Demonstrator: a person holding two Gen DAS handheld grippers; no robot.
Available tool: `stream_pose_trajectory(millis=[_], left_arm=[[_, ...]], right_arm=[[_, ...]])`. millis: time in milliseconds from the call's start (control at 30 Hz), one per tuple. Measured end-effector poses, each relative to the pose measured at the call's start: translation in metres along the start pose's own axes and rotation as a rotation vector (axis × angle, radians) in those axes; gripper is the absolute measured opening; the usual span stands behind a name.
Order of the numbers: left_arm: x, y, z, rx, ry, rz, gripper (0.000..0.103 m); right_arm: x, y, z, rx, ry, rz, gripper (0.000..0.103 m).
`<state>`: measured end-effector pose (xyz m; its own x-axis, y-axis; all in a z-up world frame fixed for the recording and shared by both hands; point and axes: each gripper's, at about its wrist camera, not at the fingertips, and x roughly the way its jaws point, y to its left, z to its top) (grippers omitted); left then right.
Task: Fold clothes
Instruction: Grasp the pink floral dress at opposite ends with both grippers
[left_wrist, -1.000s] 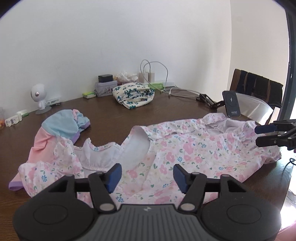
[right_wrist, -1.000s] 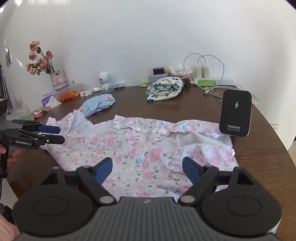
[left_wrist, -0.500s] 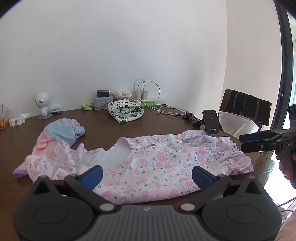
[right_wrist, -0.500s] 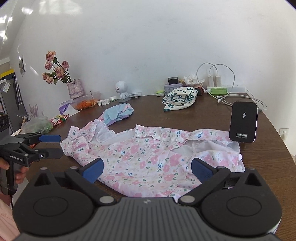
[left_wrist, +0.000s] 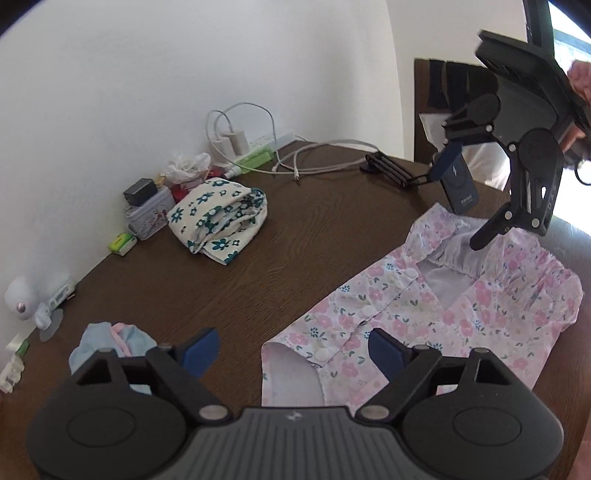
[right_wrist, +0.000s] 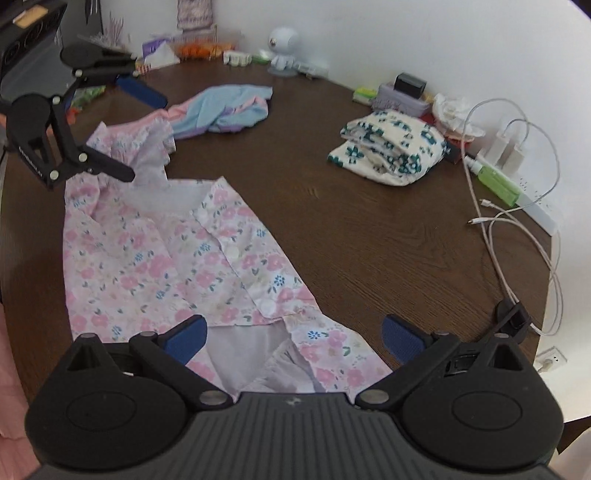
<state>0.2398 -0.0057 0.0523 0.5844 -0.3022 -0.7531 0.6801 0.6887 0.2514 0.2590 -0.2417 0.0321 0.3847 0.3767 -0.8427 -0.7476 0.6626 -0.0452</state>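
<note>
The pink floral garment (right_wrist: 155, 258) lies spread and face-up along the near edge of the dark wooden counter (right_wrist: 369, 240), its button placket running down the middle and its ruffled ends loose. It is not folded. Both tongs hang over it, one at each end: the left tongs (left_wrist: 291, 350) are spread wide over one end, the right tongs (right_wrist: 291, 332) spread wide over the other, and neither pinches any cloth. Judging by this, the step in hand is taking hold of the two ends, so the next move calls for lowering each pair onto an edge and closing on one layer only, since the thin fabric bunches easily.

Beyond the garment, toward the wall, a cream bundle with dark flowers (right_wrist: 395, 151) sits folded. A blue and pink piece (right_wrist: 225, 110) lies crumpled just beside the garment's ruffled end and could catch in a fold. A dark charger stand (left_wrist: 460, 188) stands near the other end, with white cables (right_wrist: 517, 229) farther off.
</note>
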Motion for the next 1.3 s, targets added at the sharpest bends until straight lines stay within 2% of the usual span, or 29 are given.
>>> stream_pose_trajectory(millis=[67,167,300,400,433,600,733,833,867,900,933,967,1100,1300], left_arm=[[0.027,0.002,0.009,0.075,0.049,-0.041,0.084],[0.058,0.009,0.018,0.125,0.104,-0.107,0.083],[0.095,0.022,0.025,0.151,0.176,-0.183,0.066],[0.115,0.03,0.028,0.17,0.225,-0.236,0.059],[0.119,0.032,0.028,0.182,0.24,-0.254,0.059],[0.127,0.036,0.032,0.223,0.295,-0.318,0.053],[0.127,0.034,0.035,0.254,0.337,-0.347,0.044],[0.126,0.029,0.037,0.282,0.353,-0.364,0.031],[0.124,0.028,0.037,0.295,0.353,-0.364,0.027],[0.122,0.025,0.037,0.316,0.348,-0.357,0.02],[0.12,0.022,0.036,0.336,0.342,-0.349,0.015],[0.118,0.02,0.034,0.352,0.334,-0.34,0.009],[0.11,0.014,0.026,0.39,0.291,-0.282,0.002],[0.084,0.012,0.015,0.386,0.165,-0.145,0.0]], right_arm=[[0.013,-0.01,0.003,-0.011,0.05,0.042,0.099],[0.033,-0.024,0.007,-0.028,0.126,0.106,0.098],[0.059,-0.044,0.013,-0.05,0.227,0.19,0.096],[0.077,-0.058,0.017,-0.065,0.296,0.251,0.09],[0.078,-0.059,0.017,-0.067,0.3,0.262,0.085],[0.08,-0.065,0.018,-0.082,0.313,0.3,0.082],[0.079,-0.064,0.019,-0.11,0.319,0.271,0.068],[0.077,-0.062,0.019,-0.136,0.321,0.267,0.056],[0.077,-0.06,0.019,-0.143,0.319,0.275,0.044],[0.076,-0.059,0.019,-0.148,0.316,0.281,0.035],[0.076,-0.056,0.02,-0.152,0.314,0.279,0.014],[0.076,-0.054,0.02,-0.159,0.31,0.275,0.01],[0.077,-0.048,0.02,-0.176,0.294,0.26,0.004],[0.066,-0.036,0.018,-0.221,0.249,0.174,0.002]])
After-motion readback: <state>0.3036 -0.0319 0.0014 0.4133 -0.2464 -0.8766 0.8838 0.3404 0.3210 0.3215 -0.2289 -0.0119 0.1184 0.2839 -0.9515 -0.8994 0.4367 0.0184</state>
